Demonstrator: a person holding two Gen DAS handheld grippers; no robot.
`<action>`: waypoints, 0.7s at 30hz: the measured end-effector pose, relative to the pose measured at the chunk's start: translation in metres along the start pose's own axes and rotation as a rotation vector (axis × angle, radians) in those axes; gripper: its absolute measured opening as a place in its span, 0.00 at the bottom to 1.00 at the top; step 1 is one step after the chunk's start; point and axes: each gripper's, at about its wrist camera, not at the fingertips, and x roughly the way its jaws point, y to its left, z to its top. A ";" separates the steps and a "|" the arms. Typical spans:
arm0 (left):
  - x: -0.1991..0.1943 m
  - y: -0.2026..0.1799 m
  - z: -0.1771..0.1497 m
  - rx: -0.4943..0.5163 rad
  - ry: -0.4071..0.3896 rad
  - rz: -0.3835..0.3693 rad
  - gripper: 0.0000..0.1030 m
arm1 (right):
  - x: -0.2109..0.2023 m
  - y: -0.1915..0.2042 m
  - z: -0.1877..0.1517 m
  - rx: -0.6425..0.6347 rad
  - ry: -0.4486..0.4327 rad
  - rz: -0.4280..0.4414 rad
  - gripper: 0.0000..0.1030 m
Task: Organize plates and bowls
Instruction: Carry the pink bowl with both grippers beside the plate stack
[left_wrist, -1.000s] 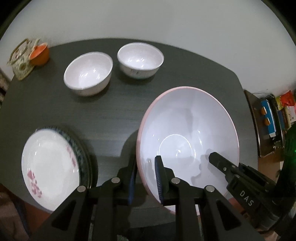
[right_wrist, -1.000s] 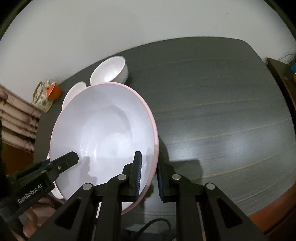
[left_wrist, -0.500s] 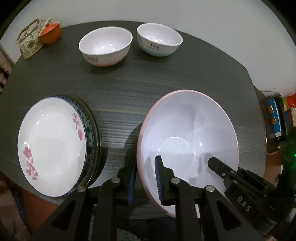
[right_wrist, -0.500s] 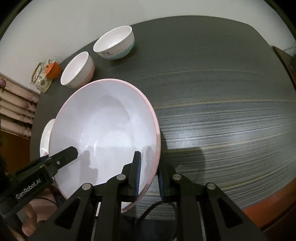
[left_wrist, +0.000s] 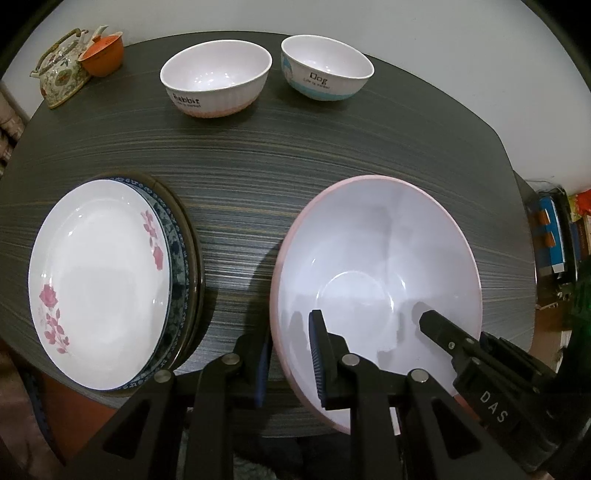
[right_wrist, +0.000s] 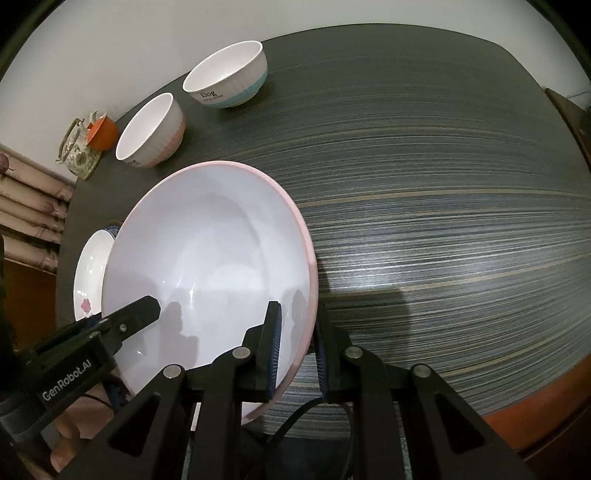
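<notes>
The left tool (left_wrist: 290, 350) is pinched on the rim of the big bowl (left_wrist: 380, 258) at about 8 o'clock, one finger inside, one outside. The right tool (right_wrist: 297, 345) is pinched on the same rim at about 4 o'clock in its own view, so the bowl is carried between both tools near the worktop's (right_wrist: 443, 184) near edge. Whether its base touches the worktop cannot be told.

At 9 o'clock of the bowl, in the left view, the plate stack (left_wrist: 103, 288) is seen, well apart. At 12 o'clock, by the far edge, the Rabbit bowl (left_wrist: 216, 79) and the Dog bowl (left_wrist: 327, 68) stand side by side, apart.

Risks, as judged: a smooth, glossy rim is held on thin pads only, so a slip may be caused by uneven pull between the tools; part of the bowl appears to overhang the near edge, so an early release could tip it off.
</notes>
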 end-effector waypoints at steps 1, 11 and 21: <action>0.001 0.000 0.000 -0.001 0.001 -0.003 0.18 | 0.000 0.000 0.000 -0.002 0.000 -0.003 0.17; 0.007 0.004 0.001 -0.009 0.010 -0.004 0.18 | 0.004 -0.001 -0.003 0.009 0.014 -0.003 0.18; 0.008 0.003 0.003 -0.008 0.011 0.009 0.21 | 0.007 0.001 -0.005 0.015 0.022 0.013 0.22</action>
